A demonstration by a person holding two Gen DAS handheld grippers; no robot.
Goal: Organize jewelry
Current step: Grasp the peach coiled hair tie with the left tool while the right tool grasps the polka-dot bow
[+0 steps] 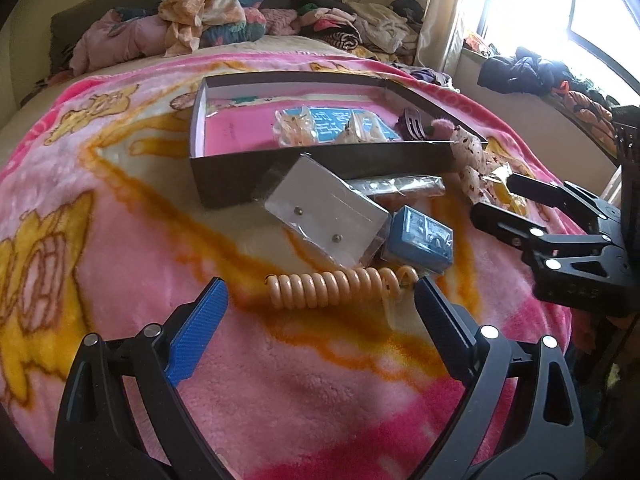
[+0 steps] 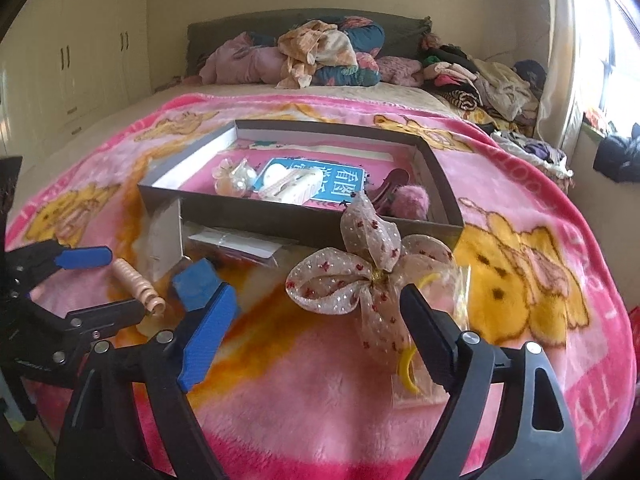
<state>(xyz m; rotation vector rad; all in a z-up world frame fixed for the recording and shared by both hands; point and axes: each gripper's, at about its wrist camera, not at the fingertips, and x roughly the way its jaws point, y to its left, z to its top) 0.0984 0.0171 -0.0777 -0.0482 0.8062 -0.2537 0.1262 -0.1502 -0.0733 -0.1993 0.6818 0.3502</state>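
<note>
The pink plush cartoon-print blanket covered the bed and carried all items. On it sat the shallow dark cardboard box, already holding several packaged pieces. Loose items lay on the blanket just before its near wall: a clear rectangular plastic case, a beige spotted fabric bow, a small blue box and a coiled peach spiral hair tie. My left gripper stood open and empty, jaws either side of the coil, not touching it. My right gripper stood open over the bow, pads not pressing it. Probable faults: the coil could roll or spring from a closing pinch; the bow's crinkled wrapper could slip, or plush pile could be caught.
</note>
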